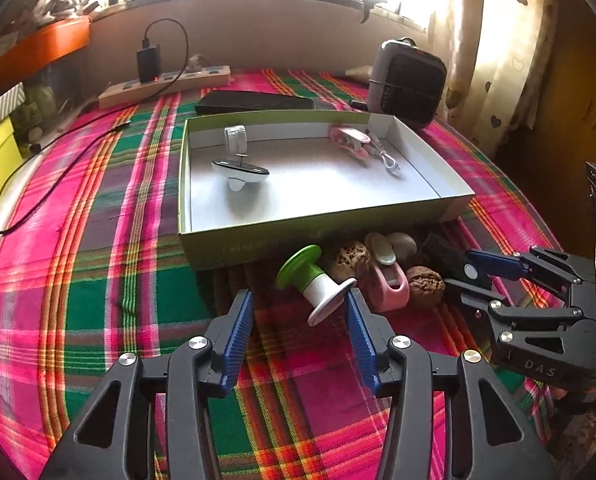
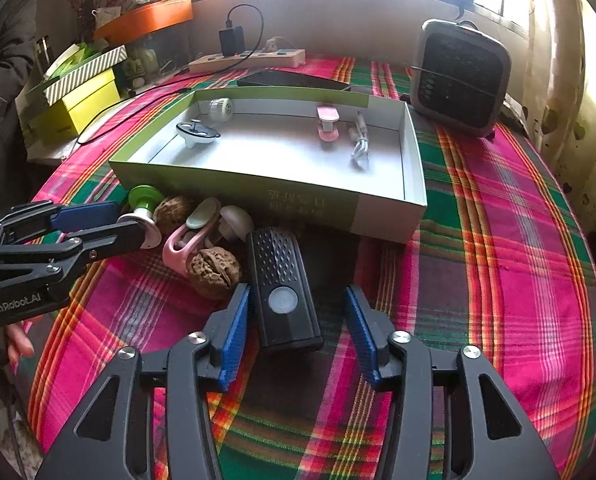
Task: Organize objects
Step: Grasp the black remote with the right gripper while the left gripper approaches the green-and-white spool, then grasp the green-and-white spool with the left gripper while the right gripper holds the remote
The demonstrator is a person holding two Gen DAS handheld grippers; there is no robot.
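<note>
Plaid cloth (image 1: pixel 98 280) covers the desk where I work, with a shallow green-sided box (image 1: pixel 258 248) set across its middle. My left tool (image 1: pixel 300 312) hangs with its jaws spread apart, gripping nothing; the white end of the green-and-white spool (image 1: pixel 318 280) lies just beside the right finger, and I cannot tell whether they touch. My right tool (image 2: pixel 298 316) stands released as well, jaws apart around the near end of the black textured remote (image 2: pixel 280 280); the left pad sits close to its side while a clear gap shows on the right.

Crowded against the box's near wall lie the spool, two walnuts (image 2: pixel 214 274), a pink clip (image 2: pixel 186 240) and a pale mushroom-shaped piece (image 2: pixel 234 220), leaving almost no room between them. Inside the box, a white-and-black gadget (image 1: pixel 240 170) and a small white cylinder (image 1: pixel 235 138) sit toward the left, a pink clip holder (image 1: pixel 348 140) and a coiled white cable (image 1: pixel 386 158) toward the right, with bare floor open in the centre and along the near wall.

Beyond the far wall, a power strip (image 1: pixel 166 86) and a grey heater (image 1: pixel 406 80) stand near the desk's back edge. Open cloth spreads wide to the left of the box in the left wrist view and to its right in the right wrist view.
</note>
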